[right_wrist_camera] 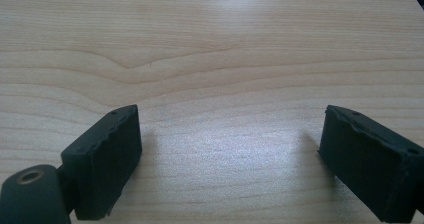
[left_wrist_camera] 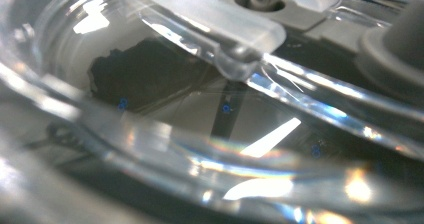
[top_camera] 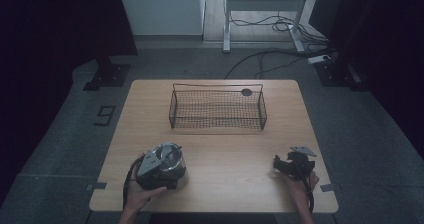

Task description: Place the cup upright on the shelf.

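- The wooden worktop point(top_camera: 215, 149) carries everything here, and its pale grain runs under the jaws in the right gripper view.
- A black wire basket point(top_camera: 218, 108) stands on the far middle of the worktop; places below are told from it.
- A small dark round thing point(top_camera: 246, 92) sits at the basket's far right corner; what it is cannot be told.
- A clear lidded container point(top_camera: 172, 159) rests on the worktop nearer the person than the basket, off its left end. In the left gripper view its clear plastic point(left_wrist_camera: 200, 89) is pressed right up to the camera.
- The left hand-held gripper point(top_camera: 159, 168) sits against that container. How wide its jaws stand, or whether they clasp it, I cannot tell.
- The right hand-held gripper point(top_camera: 290, 164) lies well apart from the basket, nearer the person and off its right end. Its jaws are spread wide with nothing between them, low over bare wood.
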Demonstrator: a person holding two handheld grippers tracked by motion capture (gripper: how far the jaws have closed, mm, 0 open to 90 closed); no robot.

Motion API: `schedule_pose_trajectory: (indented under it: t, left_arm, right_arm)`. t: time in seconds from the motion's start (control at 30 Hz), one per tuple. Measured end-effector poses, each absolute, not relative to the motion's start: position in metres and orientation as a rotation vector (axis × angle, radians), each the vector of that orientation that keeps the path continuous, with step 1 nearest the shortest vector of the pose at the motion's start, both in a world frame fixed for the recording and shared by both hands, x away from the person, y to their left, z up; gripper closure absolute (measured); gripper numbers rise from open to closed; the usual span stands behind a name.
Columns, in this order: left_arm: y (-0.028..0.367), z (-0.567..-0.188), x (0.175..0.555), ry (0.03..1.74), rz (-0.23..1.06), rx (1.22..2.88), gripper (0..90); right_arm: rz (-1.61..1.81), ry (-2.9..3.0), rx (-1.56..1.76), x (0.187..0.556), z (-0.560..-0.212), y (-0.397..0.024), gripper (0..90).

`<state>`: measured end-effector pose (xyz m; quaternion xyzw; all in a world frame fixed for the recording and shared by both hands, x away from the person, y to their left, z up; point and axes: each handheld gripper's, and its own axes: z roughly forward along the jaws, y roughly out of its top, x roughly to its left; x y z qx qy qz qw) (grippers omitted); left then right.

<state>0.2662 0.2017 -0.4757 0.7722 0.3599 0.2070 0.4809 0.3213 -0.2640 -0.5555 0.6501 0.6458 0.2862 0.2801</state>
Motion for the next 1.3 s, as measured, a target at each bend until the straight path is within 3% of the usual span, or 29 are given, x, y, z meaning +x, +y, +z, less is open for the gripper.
schedule_pose_trajectory:
  t: [0.47, 1.3]
  left_arm:
    - [0.191, -0.436, 0.279, 0.902, 0.534, 1.842, 3.8]
    - [0.186, -0.401, 0.3, 0.957, 0.553, 1.788, 3.8]
  right_arm:
    - [0.766, 1.732, 1.744, 0.321, -0.556, -0.264, 9.4]
    - [0.762, 1.719, 1.757, 0.322, -0.556, -0.265, 9.1]
